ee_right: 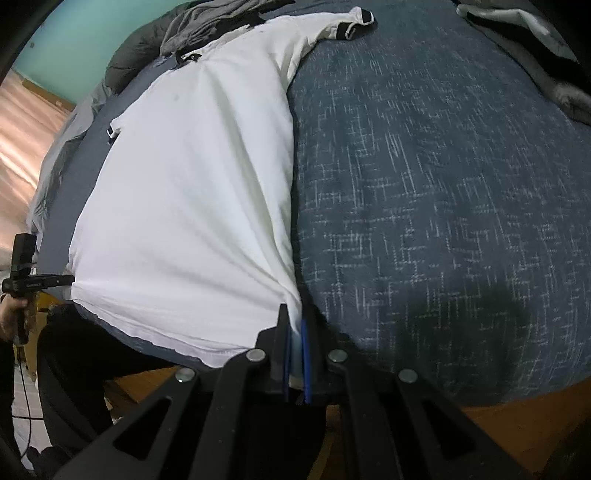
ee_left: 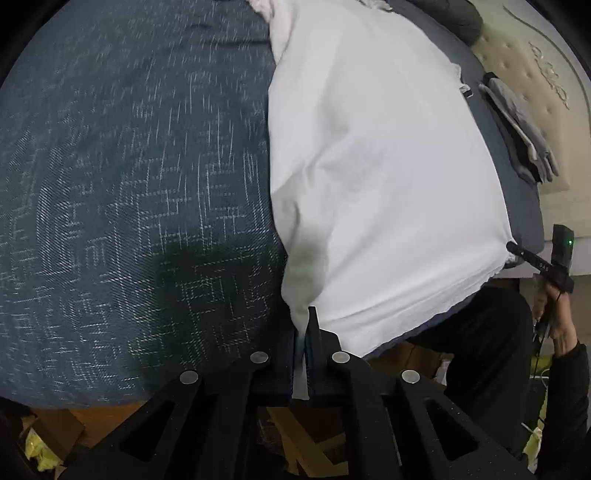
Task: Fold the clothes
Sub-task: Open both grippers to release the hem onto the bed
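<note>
The left tongs (ee_left: 303,332) are clenched on one bottom corner of the white shirt (ee_left: 388,166), a wedge of cloth pinched between the pads. The right tongs (ee_right: 295,332) grip the opposite bottom corner in the same way, white fabric bunched between the blue-edged pads. Each wrist view also catches the other tongs at the far corner of the hem, with a hand (ee_left: 554,321) on the handle.

Between the two grips the hem runs taut along the near edge of the bed, and creases fan out from each pinched corner. The shirt lies spread face-flat on the dark blue patterned bedspread (ee_left: 129,184), body running away from the person, with a black-cuffed sleeve (ee_right: 351,22) stretched out at the far end. Grey garments (ee_right: 207,26) are heaped beyond the collar, and a folded grey piece (ee_left: 524,125) lies near the tufted headboard (ee_left: 535,81).

The step in hand looks like either pulling the shirt flat by its hem or starting a fold from the hem upward; the pictures fit both. Whichever follows calls for both corners moving together at even tension, so the cloth does not skew or slip from the pads.
</note>
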Demonstrator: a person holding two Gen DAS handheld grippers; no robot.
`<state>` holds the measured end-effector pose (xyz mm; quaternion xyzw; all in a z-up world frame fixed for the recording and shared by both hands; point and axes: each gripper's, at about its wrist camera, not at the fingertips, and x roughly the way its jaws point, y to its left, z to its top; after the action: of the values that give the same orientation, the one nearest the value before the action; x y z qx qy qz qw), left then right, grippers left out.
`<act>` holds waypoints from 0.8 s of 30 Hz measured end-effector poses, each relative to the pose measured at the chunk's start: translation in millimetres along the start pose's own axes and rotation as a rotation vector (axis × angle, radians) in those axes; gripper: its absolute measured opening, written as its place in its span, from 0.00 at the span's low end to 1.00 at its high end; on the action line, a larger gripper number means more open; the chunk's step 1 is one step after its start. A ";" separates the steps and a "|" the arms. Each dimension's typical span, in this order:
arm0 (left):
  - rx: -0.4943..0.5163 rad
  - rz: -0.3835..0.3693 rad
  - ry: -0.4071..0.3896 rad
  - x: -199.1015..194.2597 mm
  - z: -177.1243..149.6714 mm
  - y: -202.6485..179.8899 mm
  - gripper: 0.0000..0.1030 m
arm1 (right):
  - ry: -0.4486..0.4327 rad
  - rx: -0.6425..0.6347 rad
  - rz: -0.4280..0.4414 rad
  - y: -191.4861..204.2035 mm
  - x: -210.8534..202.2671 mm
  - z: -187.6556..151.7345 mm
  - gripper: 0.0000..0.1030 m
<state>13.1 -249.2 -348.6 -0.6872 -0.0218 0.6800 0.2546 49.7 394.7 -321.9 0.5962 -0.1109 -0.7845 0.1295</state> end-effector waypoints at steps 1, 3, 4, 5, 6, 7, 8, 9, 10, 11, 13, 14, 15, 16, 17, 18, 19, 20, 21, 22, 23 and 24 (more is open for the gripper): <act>-0.006 0.004 0.000 -1.2 0.8 1.4 0.15 | -0.006 -0.003 0.002 -0.4 -2.3 1.2 0.08; -0.027 0.008 -0.015 -9.4 3.0 6.4 0.26 | -0.021 -0.009 0.010 -1.5 -12.9 6.7 0.09; -0.035 0.008 -0.028 -16.0 4.8 8.9 0.31 | -0.029 -0.012 0.013 -2.1 -18.1 9.4 0.10; -0.038 0.006 -0.047 -24.5 7.4 10.9 0.33 | -0.039 -0.016 0.017 -2.7 -23.6 12.5 0.10; -0.040 0.004 -0.066 -32.9 10.1 13.0 0.34 | -0.056 -0.021 0.022 -3.5 -29.7 17.0 0.10; -0.042 0.002 -0.085 -41.4 12.7 15.0 0.34 | -0.072 -0.024 0.026 -4.3 -35.6 22.2 0.11; -0.042 0.002 -0.104 -49.3 16.7 16.2 0.34 | -0.089 -0.025 0.023 -5.5 -40.4 30.0 0.13; -0.037 0.005 -0.124 -56.6 22.9 16.1 0.35 | -0.106 -0.027 0.021 -6.8 -45.1 37.8 0.15; -0.032 0.008 -0.144 -63.8 29.1 16.1 0.35 | -0.123 -0.028 0.018 -8.0 -49.9 45.5 0.18; -0.032 0.002 -0.158 -70.2 35.8 16.0 0.35 | -0.137 -0.029 0.016 -8.8 -53.1 53.4 0.22; -0.041 -0.032 -0.161 -78.5 49.0 13.8 0.35 | -0.147 -0.035 0.011 -7.6 -48.4 69.5 0.25; -0.030 -0.033 -0.157 -79.8 52.3 9.3 0.35 | -0.152 -0.038 0.008 -7.1 -46.1 77.5 0.25; -0.020 -0.035 -0.153 -81.0 55.6 4.9 0.36 | -0.157 -0.041 0.006 -6.5 -43.7 85.6 0.25; -0.006 -0.028 -0.153 -82.8 58.0 2.0 0.38 | -0.161 -0.044 0.003 -5.9 -41.3 93.6 0.25; 0.008 -0.018 -0.157 -84.7 60.4 1.6 0.38 | -0.166 -0.046 0.000 -5.4 -39.0 101.7 0.26; 0.012 -0.016 -0.165 -85.4 65.1 1.3 0.38 | -0.171 -0.049 -0.002 -4.8 -36.6 109.7 0.26; 0.010 -0.012 -0.177 -86.2 69.9 0.1 0.38 | -0.176 -0.052 -0.005 -4.2 -34.3 117.7 0.27; 0.009 -0.009 -0.190 -86.3 77.4 -0.5 0.38 | -0.181 -0.055 -0.007 -3.6 -31.9 125.8 0.28; 0.008 -0.008 -0.204 -85.6 89.2 -0.1 0.38 | -0.186 -0.058 -0.010 -3.1 -29.5 133.8 0.29; 0.007 -0.008 -0.217 -84.9 100.9 0.4 0.38 | -0.191 -0.061 -0.012 -2.5 -27.2 141.9 0.30; 0.007 -0.008 -0.230 -84.2 112.6 0.8 0.38 | -0.195 -0.064 -0.015 -1.9 -24.8 149.9 0.30; 0.006 -0.007 -0.243 -83.5 124.3 1.3 0.38 | -0.201 -0.068 -0.017 -1.4 -22.2 158.4 0.31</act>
<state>-111.1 -241.9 -265.2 -0.5987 -0.0530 0.7576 0.2546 -97.5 406.6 -260.4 0.5108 -0.0919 -0.8446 0.1313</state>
